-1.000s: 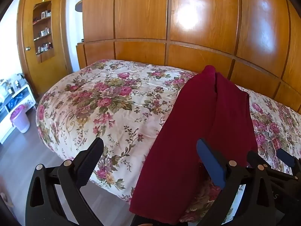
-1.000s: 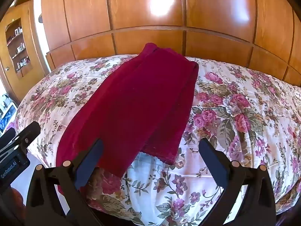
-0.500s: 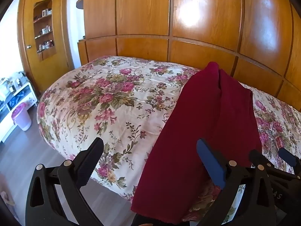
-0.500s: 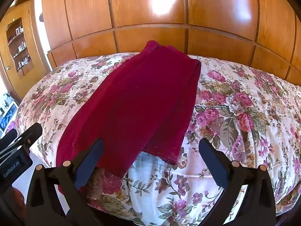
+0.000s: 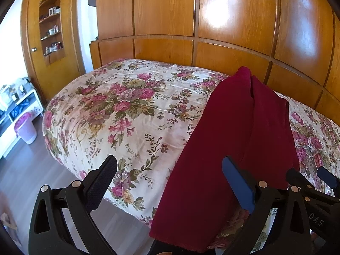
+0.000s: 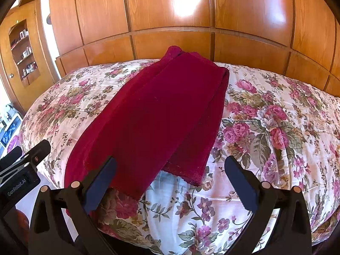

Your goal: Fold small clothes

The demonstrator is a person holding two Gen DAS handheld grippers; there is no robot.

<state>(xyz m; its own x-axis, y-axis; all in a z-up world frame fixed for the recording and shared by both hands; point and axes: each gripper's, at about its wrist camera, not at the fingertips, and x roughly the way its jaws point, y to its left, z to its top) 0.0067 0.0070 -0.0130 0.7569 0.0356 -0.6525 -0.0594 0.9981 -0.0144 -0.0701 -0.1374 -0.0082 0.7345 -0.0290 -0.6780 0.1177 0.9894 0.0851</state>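
One floral bed (wood-panelled wall behind); red garment atop.

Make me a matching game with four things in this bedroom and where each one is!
Things:
1. red cloth
2. bin
3. shelves
4. left gripper

Places:
A. set into the wooden door
B. on the floor beside the bed
C. lying along the floral bedspread, near end over the edge
D. open, empty, at the near edge of the bed

Pairs: 1-C, 2-B, 3-A, 4-D
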